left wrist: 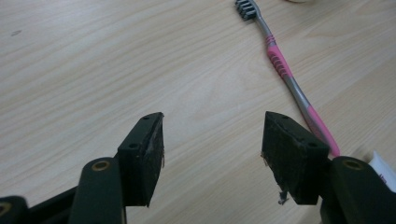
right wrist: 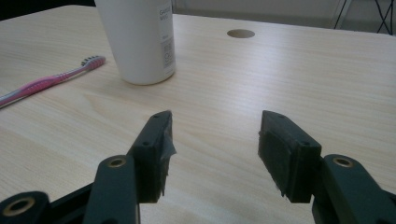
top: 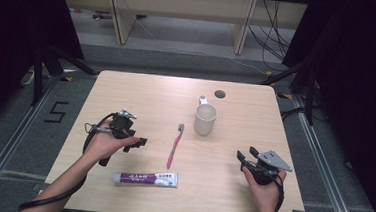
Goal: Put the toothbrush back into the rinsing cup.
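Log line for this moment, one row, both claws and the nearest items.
left claw: open, empty, beside toothbrush | right claw: open, empty, facing cup | toothpaste tube: flat on table

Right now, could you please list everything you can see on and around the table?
toothbrush: one, pink and grey, mid-table, bristle end toward the mug.
toothpaste tube: one, white and purple, near edge, lying flat.
mug: one, white, upright, beyond the toothbrush.
table: one, light wood, with a round hole at the far edge.
desks: pale, on the floor behind.
left gripper: one, black, jaws open, empty, beside the toothbrush.
right gripper: one, black, jaws open, empty, facing the mug.
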Demonstrator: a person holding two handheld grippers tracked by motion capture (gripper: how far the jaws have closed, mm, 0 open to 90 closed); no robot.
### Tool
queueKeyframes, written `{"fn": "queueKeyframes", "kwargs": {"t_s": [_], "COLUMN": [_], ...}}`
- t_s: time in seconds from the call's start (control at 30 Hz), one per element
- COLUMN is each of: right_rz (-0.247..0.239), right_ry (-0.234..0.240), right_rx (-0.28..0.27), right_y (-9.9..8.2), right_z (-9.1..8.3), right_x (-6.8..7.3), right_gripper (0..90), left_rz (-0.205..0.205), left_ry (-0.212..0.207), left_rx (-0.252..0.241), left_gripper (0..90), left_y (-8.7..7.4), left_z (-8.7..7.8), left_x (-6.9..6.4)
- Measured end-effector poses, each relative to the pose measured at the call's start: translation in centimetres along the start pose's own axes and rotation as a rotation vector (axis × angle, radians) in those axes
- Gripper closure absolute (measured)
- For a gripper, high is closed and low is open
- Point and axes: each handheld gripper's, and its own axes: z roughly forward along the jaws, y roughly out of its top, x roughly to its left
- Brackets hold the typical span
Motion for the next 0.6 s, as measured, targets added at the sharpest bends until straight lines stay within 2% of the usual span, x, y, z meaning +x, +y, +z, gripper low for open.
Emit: {"fn": "queueKeyframes", "kwargs": {"t_s": [0.03, 0.1, 0.17, 0.2, 0.37, 0.4, 0.43, 0.47, 0.6], "right_rz": [0.003, 0.052, 0.036, 0.019, 0.029, 0.034, 0.005, 0.004, 0.026], "right_ry": [0.006, 0.003, 0.004, 0.026, 0.024, 0.022, 0.015, 0.015, 0.020], "right_rx": [0.002, 0.025, 0.017, 0.004, -0.001, 0.000, -0.006, -0.006, 0.005], "right_y": [0.0, 0.0, 0.0, 0.0, -0.1, -0.1, 0.0, 0.0, 0.0], "right_z": [0.0, -0.1, -0.1, 0.1, 0.1, 0.1, 0.1, 0.1, 0.1], "right_x": [0.0, 0.4, 0.2, 0.0, 0.0, 0.1, -0.1, -0.1, 0.0], "right_gripper": [45.5, 45.4, 45.3, 45.3, 45.2, 45.2, 45.2, 45.2, 45.1], "left_rz": [0.009, 0.013, 0.023, 0.032, 0.042, 0.040, 0.039, 0.036, 0.003], "left_ry": [-0.011, -0.008, -0.008, -0.013, -0.022, -0.023, -0.023, -0.026, -0.026], "left_rx": [0.018, 0.022, 0.035, 0.052, 0.105, 0.118, 0.130, 0.147, 0.205], "left_gripper": [38.7, 38.7, 38.7, 38.7, 38.9, 39.2, 39.5, 39.9, 40.9], "left_y": [0.3, 0.9, 1.4, 1.7, 2.7, 2.9, 3.1, 3.3, 3.9], "left_z": [0.1, 0.6, 1.1, 1.3, 2.5, 2.7, 2.9, 3.1, 4.0], "left_x": [-0.1, -0.6, -1.1, -1.3, -2.2, -2.4, -2.5, -2.7, -3.4]}}
